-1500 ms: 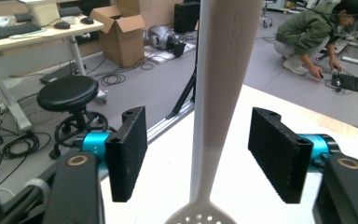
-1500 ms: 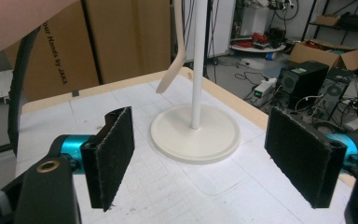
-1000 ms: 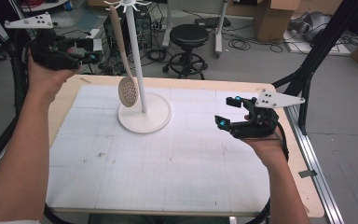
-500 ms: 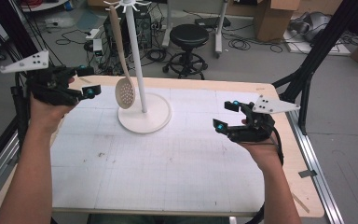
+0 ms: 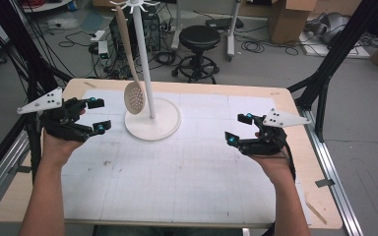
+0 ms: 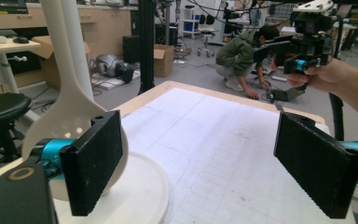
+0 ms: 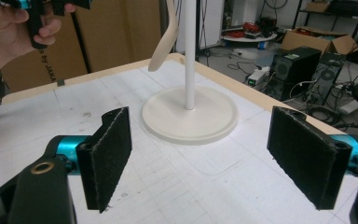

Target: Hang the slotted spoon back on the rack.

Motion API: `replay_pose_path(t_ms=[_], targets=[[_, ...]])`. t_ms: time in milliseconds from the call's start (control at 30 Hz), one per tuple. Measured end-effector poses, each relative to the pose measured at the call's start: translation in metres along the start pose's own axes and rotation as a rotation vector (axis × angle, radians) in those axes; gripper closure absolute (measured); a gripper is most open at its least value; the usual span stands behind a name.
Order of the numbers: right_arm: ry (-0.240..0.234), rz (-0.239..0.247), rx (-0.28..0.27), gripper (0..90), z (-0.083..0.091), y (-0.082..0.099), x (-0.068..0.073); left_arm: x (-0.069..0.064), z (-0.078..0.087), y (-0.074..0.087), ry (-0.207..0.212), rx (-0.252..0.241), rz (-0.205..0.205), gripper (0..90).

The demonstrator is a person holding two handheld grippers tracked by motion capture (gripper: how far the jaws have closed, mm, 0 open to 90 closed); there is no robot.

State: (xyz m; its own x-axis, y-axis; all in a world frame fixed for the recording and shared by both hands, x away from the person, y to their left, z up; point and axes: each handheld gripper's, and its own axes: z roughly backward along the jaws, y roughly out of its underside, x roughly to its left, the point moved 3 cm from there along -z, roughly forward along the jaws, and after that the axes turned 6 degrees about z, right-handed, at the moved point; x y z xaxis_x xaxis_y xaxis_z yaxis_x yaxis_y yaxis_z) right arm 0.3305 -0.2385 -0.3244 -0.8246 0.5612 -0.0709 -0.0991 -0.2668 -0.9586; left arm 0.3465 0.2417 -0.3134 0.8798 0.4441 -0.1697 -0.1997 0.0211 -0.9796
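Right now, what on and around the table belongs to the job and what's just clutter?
Job: slotted spoon hanging on the white stand; left hand-held gripper, jaws just opening, empty; right hand-held gripper, open.
Clutter: black stool; cardboard boxes; floor cables.

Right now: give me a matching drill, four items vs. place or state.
1 slotted spoon
2 stand base
3 left gripper
4 stool

a on the floor behind the table
b hanging from the rack
c jaws open, nothing between, just been opening
d round disc resting on the table mat

Pairs: 1-b, 2-d, 3-c, 4-a
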Motion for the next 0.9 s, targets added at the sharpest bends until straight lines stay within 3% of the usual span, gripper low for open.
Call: replay_pose_path(t_ms=[133,367,700,800,900], targets=[[0.007,-0.015,-0.004,20.5,0.001,0.004,-0.002,-0.005,0.000,0.009,-0.002,0.025,-0.012,15.9],[0.013,-0.028,-0.011,18.9,0.004,0.005,-0.003,-0.011,-0.001,0.013,0.006,0.017,-0.013,13.3],[0.020,-0.047,0.014,18.1,0.001,0.016,-0.009,-0.018,-0.012,0.021,-0.014,0.028,-0.023,1.7],[0.022,-0.048,0.015,18.0,0.001,0.017,-0.010,-0.019,-0.014,0.023,0.021,0.022,-0.023,1.6],[0.022,-0.046,0.017,17.9,0.001,0.019,-0.009,-0.018,-0.016,0.025,0.012,0.036,-0.025,1.7]])
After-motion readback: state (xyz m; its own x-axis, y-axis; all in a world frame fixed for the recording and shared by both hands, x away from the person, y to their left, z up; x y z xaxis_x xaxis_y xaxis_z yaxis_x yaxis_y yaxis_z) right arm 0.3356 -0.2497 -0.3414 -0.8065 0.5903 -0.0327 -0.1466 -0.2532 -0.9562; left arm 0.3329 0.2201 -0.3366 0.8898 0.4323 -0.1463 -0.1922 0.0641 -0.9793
